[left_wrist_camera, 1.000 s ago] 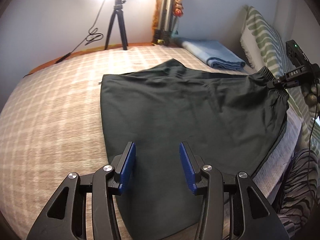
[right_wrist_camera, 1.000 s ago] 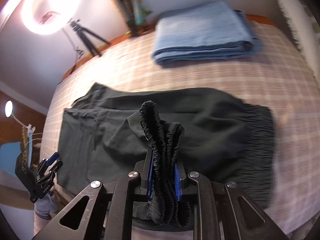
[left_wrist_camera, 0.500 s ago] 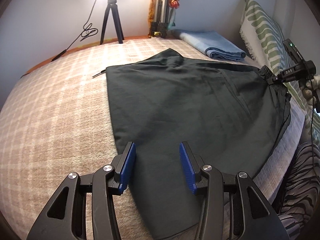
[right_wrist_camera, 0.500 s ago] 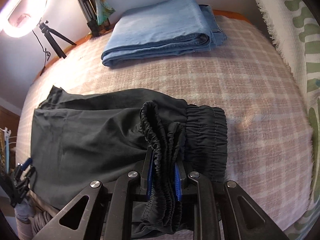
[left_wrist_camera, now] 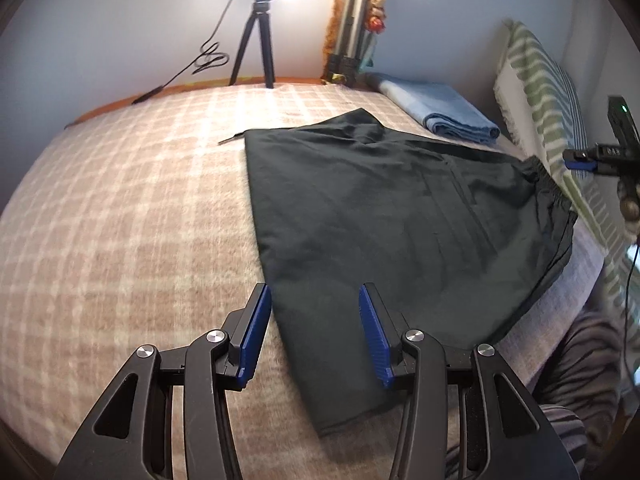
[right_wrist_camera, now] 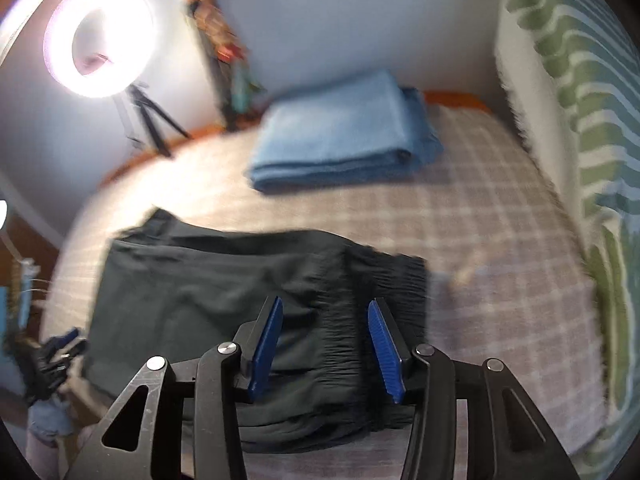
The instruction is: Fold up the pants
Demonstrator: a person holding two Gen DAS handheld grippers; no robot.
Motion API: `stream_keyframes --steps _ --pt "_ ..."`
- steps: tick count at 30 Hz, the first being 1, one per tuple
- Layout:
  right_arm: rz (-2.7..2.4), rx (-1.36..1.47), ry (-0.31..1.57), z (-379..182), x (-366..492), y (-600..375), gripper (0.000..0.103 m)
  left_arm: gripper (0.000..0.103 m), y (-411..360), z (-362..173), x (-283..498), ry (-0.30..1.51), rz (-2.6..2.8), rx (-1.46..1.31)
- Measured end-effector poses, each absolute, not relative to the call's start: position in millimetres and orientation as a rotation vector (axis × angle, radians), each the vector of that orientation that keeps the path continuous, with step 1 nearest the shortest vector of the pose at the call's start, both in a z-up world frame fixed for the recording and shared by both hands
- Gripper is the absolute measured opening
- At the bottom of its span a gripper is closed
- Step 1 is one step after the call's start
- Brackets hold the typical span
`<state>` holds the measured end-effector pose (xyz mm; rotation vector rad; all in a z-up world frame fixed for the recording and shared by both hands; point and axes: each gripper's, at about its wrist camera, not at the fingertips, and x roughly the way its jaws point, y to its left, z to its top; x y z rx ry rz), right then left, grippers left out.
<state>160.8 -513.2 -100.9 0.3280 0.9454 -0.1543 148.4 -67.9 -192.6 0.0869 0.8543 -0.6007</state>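
The left gripper (left_wrist_camera: 314, 330) is spread over the near edge of the black pants (left_wrist_camera: 380, 216), holding nothing. The right gripper (right_wrist_camera: 324, 344) has just been opening, its jaws apart above the stretchy waistband (right_wrist_camera: 352, 320). The pants lie flat on the checked bedspread (left_wrist_camera: 120, 220). Farther back sit folded blue jeans (right_wrist_camera: 340, 136).

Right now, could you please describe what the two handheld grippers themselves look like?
Both look alike: the left gripper and the right gripper have glossy black linkage arms with triangular cut-outs, silver round pivot screws, and two flat fingers faced with ribbed blue pads. In the left wrist view the right gripper's body also shows white lettering, a green light and a thin dark cable.
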Motion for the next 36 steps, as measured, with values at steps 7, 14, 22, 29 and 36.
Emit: stream_keyframes --steps 7,14,22,29,36 --pt "-0.070 0.256 1.025 -138 173 -475 0.050 0.046 -62 -202 142 0.928 -0.570 -0.011" --pt "-0.093 0.251 1.056 -174 169 -483 0.054 0.046 -57 -210 146 0.962 -0.504 -0.096" --pt "-0.026 0.274 1.037 -145 183 -450 0.057 0.047 -52 -213 142 0.921 -0.489 -0.178" --pt "0.159 0.201 1.035 -115 231 -357 0.059 0.041 -45 -216 148 0.899 -0.476 -0.306" --pt "0.295 0.151 1.102 -119 288 -267 0.059 0.011 -43 -220 146 0.885 -0.506 -0.363"
